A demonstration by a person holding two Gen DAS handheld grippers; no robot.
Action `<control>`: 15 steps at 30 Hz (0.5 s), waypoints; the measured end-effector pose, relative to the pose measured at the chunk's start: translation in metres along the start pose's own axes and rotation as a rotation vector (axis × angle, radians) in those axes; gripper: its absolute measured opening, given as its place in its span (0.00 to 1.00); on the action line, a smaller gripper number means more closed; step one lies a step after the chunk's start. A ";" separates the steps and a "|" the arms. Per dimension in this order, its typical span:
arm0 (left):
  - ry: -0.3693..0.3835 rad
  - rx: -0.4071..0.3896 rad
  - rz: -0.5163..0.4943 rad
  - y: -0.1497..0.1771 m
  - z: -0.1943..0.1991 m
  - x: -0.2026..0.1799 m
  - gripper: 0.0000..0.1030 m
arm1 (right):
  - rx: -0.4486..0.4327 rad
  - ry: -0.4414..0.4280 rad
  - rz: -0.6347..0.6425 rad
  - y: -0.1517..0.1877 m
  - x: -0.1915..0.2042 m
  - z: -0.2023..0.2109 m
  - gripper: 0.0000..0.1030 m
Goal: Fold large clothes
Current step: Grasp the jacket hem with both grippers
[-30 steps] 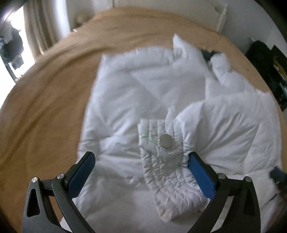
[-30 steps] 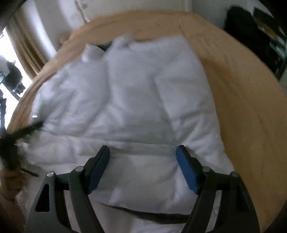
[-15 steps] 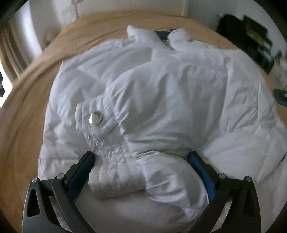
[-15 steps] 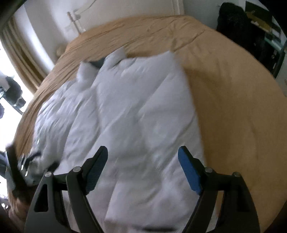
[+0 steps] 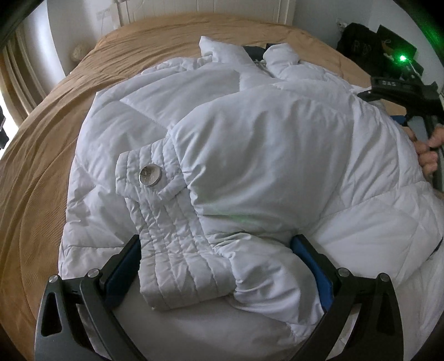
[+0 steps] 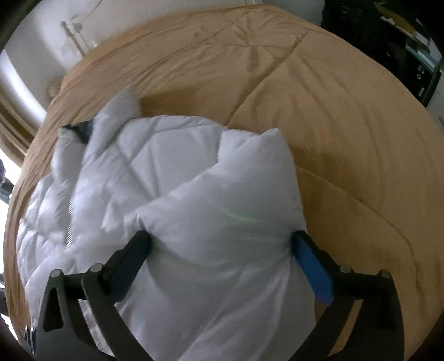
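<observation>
A white puffer jacket [image 5: 263,144] lies spread on a tan bed. One sleeve is folded across its body, ending in a quilted cuff [image 5: 172,250] with a silver snap button [image 5: 150,175]. My left gripper [image 5: 216,250] is open, its jaws wide on either side of the cuff and sleeve. In the right wrist view the jacket [image 6: 144,177] is bunched, and a puffy fold [image 6: 222,236] fills the space between the wide jaws of my right gripper [image 6: 222,244]. The right gripper also shows in the left wrist view [image 5: 410,91], at the jacket's right edge.
The tan bedspread [image 6: 319,105] surrounds the jacket on all sides. A white headboard [image 5: 205,11] and wall stand at the far end. Dark bags and furniture [image 5: 369,47] sit at the right of the bed. Curtains [image 5: 16,72] hang at the left.
The left gripper has moved over the folded sleeve, so the cuff now lies between its jaws. The right gripper has come in to the jacket's right side, where a puffy fold now fills its jaws.
</observation>
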State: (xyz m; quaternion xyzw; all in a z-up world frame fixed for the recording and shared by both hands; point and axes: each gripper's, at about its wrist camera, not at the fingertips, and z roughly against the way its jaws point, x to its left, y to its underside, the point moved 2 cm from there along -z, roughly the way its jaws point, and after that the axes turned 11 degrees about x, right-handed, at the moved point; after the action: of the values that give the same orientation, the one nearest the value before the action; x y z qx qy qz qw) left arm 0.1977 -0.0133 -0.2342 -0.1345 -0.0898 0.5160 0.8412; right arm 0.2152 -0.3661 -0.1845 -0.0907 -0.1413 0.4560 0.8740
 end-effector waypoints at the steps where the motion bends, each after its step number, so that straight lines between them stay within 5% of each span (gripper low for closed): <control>1: 0.000 0.000 0.000 0.000 0.000 0.000 1.00 | -0.003 0.008 -0.012 -0.004 -0.003 -0.001 1.00; 3: -0.001 0.000 -0.001 0.000 0.000 0.000 1.00 | -0.007 -0.004 -0.035 -0.011 -0.007 -0.001 0.98; 6: -0.005 0.002 -0.001 -0.001 0.000 0.001 1.00 | -0.054 -0.033 -0.047 -0.009 -0.009 0.021 0.81; 10: -0.011 -0.005 0.006 -0.001 -0.001 0.001 1.00 | -0.148 -0.068 0.071 0.036 0.009 0.072 0.80; 15: -0.016 -0.006 0.011 -0.001 -0.001 0.002 1.00 | -0.120 -0.142 0.208 0.109 0.025 0.089 0.80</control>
State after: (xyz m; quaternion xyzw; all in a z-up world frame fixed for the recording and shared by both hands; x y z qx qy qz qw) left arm 0.1993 -0.0119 -0.2346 -0.1332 -0.0975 0.5213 0.8373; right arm 0.1151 -0.2809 -0.1280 -0.1247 -0.2195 0.5400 0.8029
